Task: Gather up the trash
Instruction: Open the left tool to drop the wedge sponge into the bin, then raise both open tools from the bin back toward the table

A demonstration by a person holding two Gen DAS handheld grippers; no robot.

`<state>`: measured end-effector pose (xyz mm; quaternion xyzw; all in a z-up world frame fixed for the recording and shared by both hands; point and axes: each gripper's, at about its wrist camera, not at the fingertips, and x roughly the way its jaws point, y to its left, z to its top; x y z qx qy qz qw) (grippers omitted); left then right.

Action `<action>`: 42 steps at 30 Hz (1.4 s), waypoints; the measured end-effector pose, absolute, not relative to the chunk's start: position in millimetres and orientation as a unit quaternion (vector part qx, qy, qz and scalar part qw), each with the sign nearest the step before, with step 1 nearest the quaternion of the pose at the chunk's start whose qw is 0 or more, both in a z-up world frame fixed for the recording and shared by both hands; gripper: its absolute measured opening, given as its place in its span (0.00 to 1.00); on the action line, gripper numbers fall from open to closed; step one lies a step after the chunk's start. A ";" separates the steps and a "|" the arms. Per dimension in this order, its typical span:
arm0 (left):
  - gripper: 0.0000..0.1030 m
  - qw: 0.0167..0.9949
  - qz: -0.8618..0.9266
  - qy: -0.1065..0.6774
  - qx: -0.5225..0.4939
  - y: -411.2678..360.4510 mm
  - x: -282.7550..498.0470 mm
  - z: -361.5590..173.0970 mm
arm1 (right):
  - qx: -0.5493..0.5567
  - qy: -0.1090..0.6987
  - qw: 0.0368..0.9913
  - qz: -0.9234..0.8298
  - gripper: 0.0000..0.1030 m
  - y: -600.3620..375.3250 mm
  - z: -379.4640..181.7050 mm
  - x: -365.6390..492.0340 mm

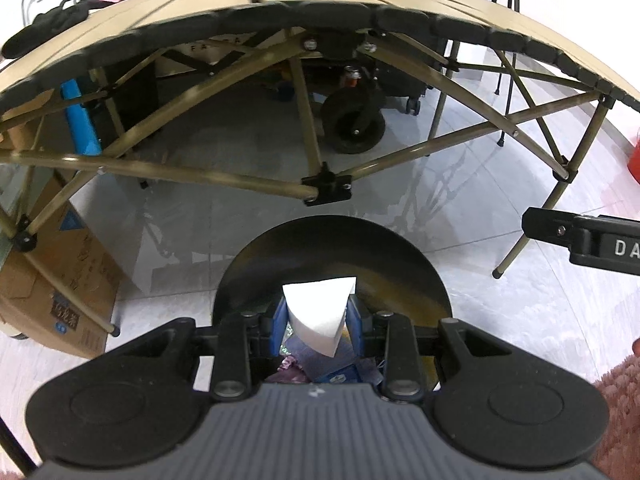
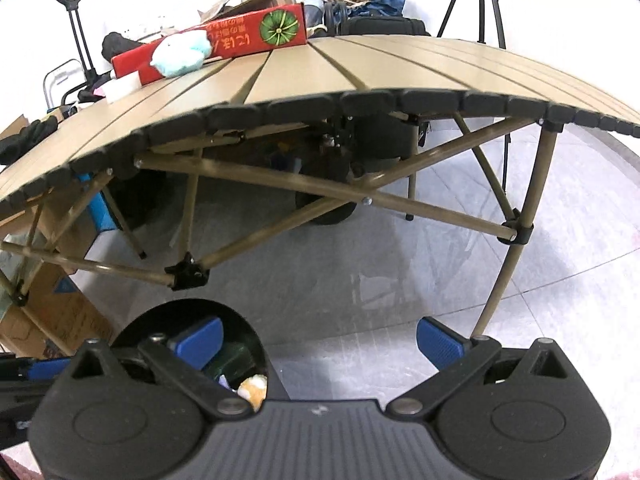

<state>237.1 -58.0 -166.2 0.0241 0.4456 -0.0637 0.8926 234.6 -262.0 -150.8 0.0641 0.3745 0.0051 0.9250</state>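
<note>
While my left claw (image 1: 318, 320) points steeply down, its blue pads are pinched narrow on a folded white paper piece (image 1: 318, 316), pads pressing both sides. Paper sits right over the open mouth of the round black bin (image 1: 332, 240), inside the rim line in the left wrist view. Below the paper, down in the bin: purple and blue wrappers (image 1: 320, 368), partly hidden by my own claw body.

My right claw (image 2: 320, 338) is spread wide, nothing between the blue pads (image 2: 440, 340). Its left finger hangs over the bin's (image 2: 256, 344) right edge; its right finger is over bare floor. In that view the bin shows a green item and a yellow-white scrap (image 2: 253, 389) inside. The right claw's tip (image 1: 560, 236) also shows at the right edge of the left view, apart from the bin, off to the right of it.

Room to move: grey tile floor (image 2: 400, 280) is open right of the bin. Left side is tighter, cardboard box (image 1: 60, 292) standing on the floor near the bin. Pink rug corner (image 1: 616, 392) at near right.

Farther on, folding table (image 2: 360, 68) with black slat-end edge overhangs, crossed tan struts (image 1: 224, 178) and a black joint beneath, just beyond the bin's far rim. Table leg (image 2: 504, 276) comes down right of my right claw. Under the table: black wheel (image 1: 354, 128), blue cylinder (image 1: 80, 120) at left.

On the tabletop far edge: red box (image 2: 224, 40), pale blue plush thing (image 2: 182, 54), white block (image 2: 120, 86). Tripod legs (image 2: 472, 0) behind.
</note>
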 end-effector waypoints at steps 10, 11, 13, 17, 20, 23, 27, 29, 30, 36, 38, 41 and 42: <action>0.31 0.888 -0.074 0.453 0.027 -72.8 254.6 -179.3 | 0.071 0.373 0.925 -0.015 1.00 -267.4 -154.1 235.1; 0.31 0.888 -0.073 0.453 0.028 -73.3 254.6 -180.5 | 0.071 0.374 0.925 -0.016 1.00 -267.6 -154.9 235.6; 0.31 0.888 -0.072 0.453 0.028 -73.5 254.6 -181.3 | 0.073 0.375 0.924 -0.018 1.00 -267.5 -156.2 236.6; 0.32 0.888 -0.071 0.453 0.025 -71.4 254.6 -180.1 | 0.072 0.376 0.924 -0.015 1.00 -265.6 -157.0 236.9; 0.40 0.888 -0.069 0.455 0.025 -70.6 254.3 -180.4 | 0.072 0.376 0.924 -0.014 1.00 -265.0 -157.5 237.4; 0.78 0.890 -0.056 0.453 0.024 -69.0 253.9 -179.8 | 0.073 0.375 0.924 -0.016 1.00 -265.1 -157.8 237.8; 1.00 0.891 -0.038 0.452 0.018 -64.1 254.6 -178.3 | 0.073 0.377 0.923 -0.018 1.00 -265.0 -159.1 238.8; 1.00 0.888 -0.037 0.459 0.013 -61.6 255.0 -180.2 | 0.074 0.378 0.923 -0.016 1.00 -264.7 -159.9 239.5; 1.00 0.886 -0.036 0.462 0.013 -60.6 254.8 -181.3 | 0.074 0.378 0.923 -0.016 1.00 -264.2 -160.1 239.9; 1.00 0.882 -0.027 0.471 0.006 -52.1 255.1 -184.4 | 0.070 0.380 0.922 -0.009 1.00 -258.7 -161.7 242.4; 1.00 0.882 -0.026 0.471 0.004 -50.6 254.7 -184.0 | 0.068 0.382 0.922 -0.008 1.00 -257.4 -162.3 243.3; 1.00 0.881 -0.026 0.471 0.005 -50.6 254.6 -183.8 | 0.066 0.385 0.921 -0.006 1.00 -255.7 -163.7 244.2; 1.00 0.882 -0.026 0.471 0.005 -50.2 254.7 -183.7 | 0.066 0.386 0.920 -0.006 1.00 -255.7 -164.3 244.7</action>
